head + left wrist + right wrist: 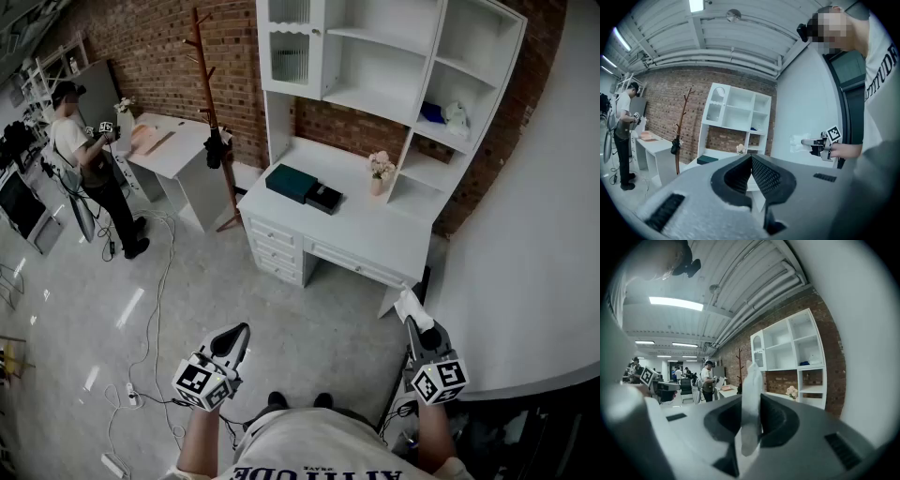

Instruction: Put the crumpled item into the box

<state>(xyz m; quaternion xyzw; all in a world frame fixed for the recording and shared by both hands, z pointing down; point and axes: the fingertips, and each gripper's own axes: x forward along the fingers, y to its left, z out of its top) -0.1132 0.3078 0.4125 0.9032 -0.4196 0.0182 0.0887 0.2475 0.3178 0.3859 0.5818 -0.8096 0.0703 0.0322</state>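
My right gripper [412,321] is shut on a white crumpled item [412,306], which sticks out past its tips. The right gripper view shows that item [751,404] pinched upright between the two jaws. My left gripper [240,330] is shut and holds nothing; its jaws meet in the left gripper view [751,158]. A dark green box [292,182] with a smaller black box [324,198] beside it lies on the white desk [375,234], well ahead of both grippers. From the left gripper view, the right gripper [806,141] shows at the right with the white item [795,141].
A white shelf unit [394,66] stands on the desk, with a small flower pot [379,172]. A wooden coat stand [211,103] is left of the desk. A person [89,164] stands by a second white table [173,150]. Cables [155,337] run across the floor. A white wall [534,234] is at right.
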